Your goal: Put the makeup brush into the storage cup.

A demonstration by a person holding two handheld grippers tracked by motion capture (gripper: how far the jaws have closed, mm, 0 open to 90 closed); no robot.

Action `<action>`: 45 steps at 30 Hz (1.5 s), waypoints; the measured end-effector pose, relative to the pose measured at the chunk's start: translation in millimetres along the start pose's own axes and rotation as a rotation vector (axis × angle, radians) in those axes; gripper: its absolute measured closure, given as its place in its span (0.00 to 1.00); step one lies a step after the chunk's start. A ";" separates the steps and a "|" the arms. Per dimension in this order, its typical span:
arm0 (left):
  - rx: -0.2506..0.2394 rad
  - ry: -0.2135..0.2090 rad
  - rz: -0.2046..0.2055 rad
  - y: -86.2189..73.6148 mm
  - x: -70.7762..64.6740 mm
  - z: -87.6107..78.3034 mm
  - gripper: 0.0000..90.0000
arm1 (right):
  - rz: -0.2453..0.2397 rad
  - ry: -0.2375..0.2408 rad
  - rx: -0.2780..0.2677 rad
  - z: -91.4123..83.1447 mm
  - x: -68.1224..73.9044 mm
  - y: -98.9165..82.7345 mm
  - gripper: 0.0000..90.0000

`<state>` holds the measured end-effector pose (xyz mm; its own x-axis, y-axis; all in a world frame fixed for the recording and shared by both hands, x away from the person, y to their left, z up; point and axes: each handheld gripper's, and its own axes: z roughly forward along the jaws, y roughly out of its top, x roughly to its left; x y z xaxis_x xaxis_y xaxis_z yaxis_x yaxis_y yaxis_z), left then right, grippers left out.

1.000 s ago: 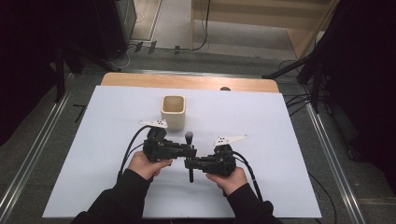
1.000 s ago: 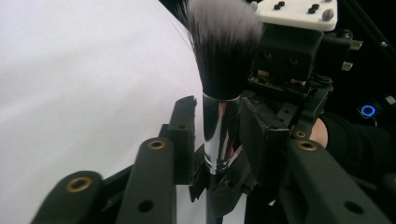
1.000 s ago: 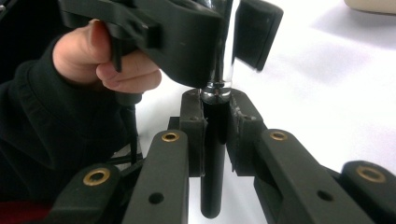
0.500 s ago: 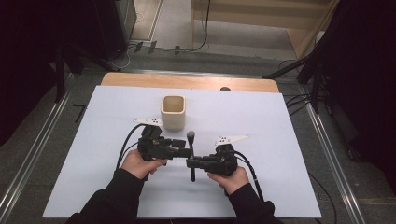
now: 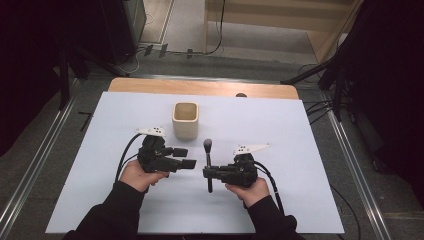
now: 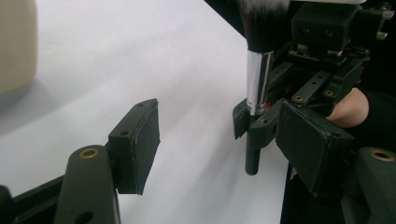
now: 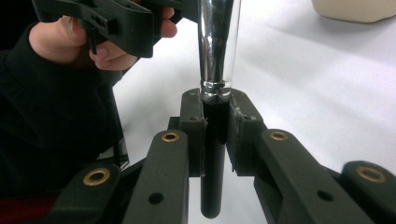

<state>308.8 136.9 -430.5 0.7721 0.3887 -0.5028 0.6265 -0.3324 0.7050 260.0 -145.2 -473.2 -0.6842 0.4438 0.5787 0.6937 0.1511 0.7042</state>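
Observation:
A makeup brush (image 5: 208, 161) with a black handle, a silver ferrule and dark bristles is gripped by its handle in my right gripper (image 5: 208, 173), which is shut on it. In the right gripper view the pads (image 7: 193, 131) clamp the handle just below the ferrule of the brush (image 7: 217, 51). My left gripper (image 5: 184, 157) is just left of the brush, apart from it. Its jaws have just been opening, and nothing lies between the pads (image 6: 141, 141). The left gripper view looks across at the brush (image 6: 258, 79).
A beige square cup (image 5: 185, 119) stands upright behind the grippers on the white table sheet (image 5: 300, 135); its side shows as cup (image 6: 16, 46) and cup (image 7: 355, 9). A wooden edge (image 5: 200, 87) runs along the back. Cables trail toward the person's sleeves.
My left gripper's jaws have spread apart and it has drawn a little to the left, away from the brush. The right gripper and the brush have stayed where they were.

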 end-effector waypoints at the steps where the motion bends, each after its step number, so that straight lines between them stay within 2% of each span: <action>1: -0.002 0.008 0.002 -0.5 0.5 -1.8 0.34 | -0.005 -0.008 0.000 -0.2 0.0 0.2 0.88; 5: 0.011 0.047 0.032 -3.4 1.3 -7.7 0.34 | -0.026 -0.032 0.006 -1.7 0.6 1.3 0.88; 13: 0.029 0.098 0.065 -9.5 1.1 -13.2 0.32 | -0.038 -0.058 0.011 -3.9 1.1 2.9 0.88; 16: 0.034 0.149 0.100 -11.7 -0.5 -14.2 0.31 | -0.041 -0.062 0.011 -4.1 1.1 3.0 0.88; 18: 0.054 0.193 0.143 -13.7 -2.1 -14.8 0.31 | -0.044 -0.066 0.012 -4.2 0.9 3.0 0.88; 27: 0.088 0.259 0.207 -20.1 -2.4 -20.7 0.28 | -0.054 -0.086 0.015 -5.4 0.0 3.6 0.88; 34: 0.111 0.327 0.279 -27.6 -3.3 -27.9 0.28 | -0.061 -0.095 0.013 -5.5 0.8 4.0 0.88; 36: 0.111 0.335 0.293 -29.5 -3.0 -29.9 0.27 | -0.061 -0.097 0.012 -5.7 1.0 4.0 0.88; 45: 0.118 0.344 0.280 -38.1 0.9 -34.9 0.27 | -0.071 -0.107 0.008 -5.6 0.8 4.2 0.88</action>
<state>282.0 179.9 -440.4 0.8453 0.5264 -0.0918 0.4223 -0.5527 0.7185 261.2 -149.2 -467.5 -0.7041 0.5236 0.4797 0.6461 0.1921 0.7387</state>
